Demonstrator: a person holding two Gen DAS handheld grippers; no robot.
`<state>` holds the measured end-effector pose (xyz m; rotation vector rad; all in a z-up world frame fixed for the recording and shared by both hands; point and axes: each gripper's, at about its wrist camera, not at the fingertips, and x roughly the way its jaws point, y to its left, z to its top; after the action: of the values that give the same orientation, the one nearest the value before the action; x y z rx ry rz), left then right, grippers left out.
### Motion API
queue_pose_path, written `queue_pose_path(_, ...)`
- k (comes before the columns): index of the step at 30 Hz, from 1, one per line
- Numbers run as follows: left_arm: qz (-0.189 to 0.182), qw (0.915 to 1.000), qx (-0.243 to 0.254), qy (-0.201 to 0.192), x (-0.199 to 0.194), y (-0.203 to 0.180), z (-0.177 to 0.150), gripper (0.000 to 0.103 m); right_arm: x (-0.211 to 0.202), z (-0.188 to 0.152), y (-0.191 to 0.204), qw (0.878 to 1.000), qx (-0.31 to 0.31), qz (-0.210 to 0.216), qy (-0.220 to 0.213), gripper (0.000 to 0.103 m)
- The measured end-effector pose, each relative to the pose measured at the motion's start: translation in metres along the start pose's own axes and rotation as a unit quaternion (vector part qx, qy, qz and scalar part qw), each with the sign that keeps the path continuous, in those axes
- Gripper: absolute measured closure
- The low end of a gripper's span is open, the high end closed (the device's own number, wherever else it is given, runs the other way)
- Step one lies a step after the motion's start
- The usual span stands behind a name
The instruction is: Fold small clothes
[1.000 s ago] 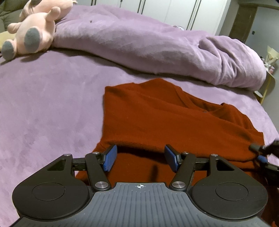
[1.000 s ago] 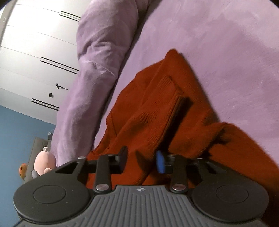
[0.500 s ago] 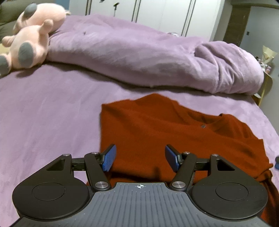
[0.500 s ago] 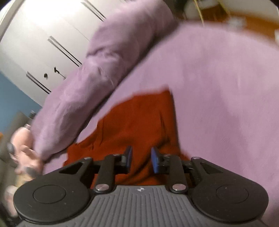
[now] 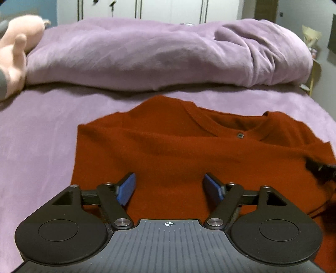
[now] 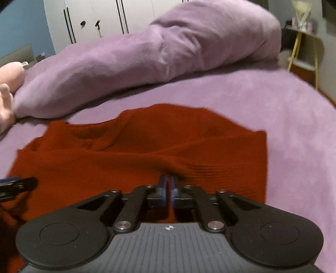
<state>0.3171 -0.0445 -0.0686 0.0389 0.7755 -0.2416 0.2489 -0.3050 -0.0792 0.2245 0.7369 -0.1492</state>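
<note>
A rust-red knit sweater (image 5: 178, 151) lies on the purple bed, neckline facing away, both sides folded in. It also shows in the right wrist view (image 6: 134, 155). My left gripper (image 5: 169, 189) is open and empty, low over the sweater's near part. My right gripper (image 6: 168, 189) is shut, its blue pads pinching a ridge of the sweater's fabric near the lower right. The right gripper's tip shows at the right edge of the left wrist view (image 5: 319, 168). The left gripper's tip shows at the left edge of the right wrist view (image 6: 19, 184).
A bunched purple duvet (image 5: 168, 54) lies across the bed behind the sweater. A pink plush toy (image 5: 12, 56) sits at the far left. White wardrobe doors (image 6: 94, 19) stand behind. A yellow-legged side table (image 6: 302, 50) is at the right beyond the bed.
My right gripper swung round from a tilted view, closed its fingers and now pinches the sweater fabric. My left gripper stayed open and lowered closer to the sweater.
</note>
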Motion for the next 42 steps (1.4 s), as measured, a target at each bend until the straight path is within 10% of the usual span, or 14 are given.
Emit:
queue_pose_path(8, -0.001, 1.0, -0.008, 0.0, -0.009, 0.002, -0.001, 0.015, -0.005, 0.001, -0.014, 0.999, 0.002, 0.017, -0.03, 0.1)
queue_pose_path(13, -0.016, 0.9998, 0.007, 0.005, -0.045, 0.013, -0.027, 0.015, -0.069, -0.038, -0.042, 0.973, 0.192, 0.128, -0.026, 0.041)
queue_pose_path(21, 0.011, 0.9993, -0.008, 0.036, -0.063, 0.026, -0.044, 0.015, -0.075, -0.081, -0.066, 0.914, 0.369, 0.169, -0.016, 0.046)
queue_pose_path(24, 0.009, 0.9981, -0.049, 0.036, -0.061, 0.038, -0.042, 0.016, -0.052, -0.071, -0.069, 0.899, 0.407, 0.163, -0.01, 0.075)
queue_pose_path(26, 0.013, 0.9976, -0.056, 0.04, -0.058, 0.041, -0.04, 0.016, -0.042, -0.064, -0.067, 0.907, 0.397, 0.14, 0.004, 0.091)
queue_pose_path(30, 0.027, 0.997, -0.056, 0.045, -0.049, 0.043, -0.038, 0.017, -0.044, -0.045, -0.069, 0.939, 0.336, 0.077, -0.007, 0.093)
queue_pose_path(42, 0.04, 0.9978, -0.014, 0.052, -0.064, 0.034, -0.049, 0.015, -0.063, -0.049, -0.058, 0.971, 0.232, 0.051, -0.006, 0.09)
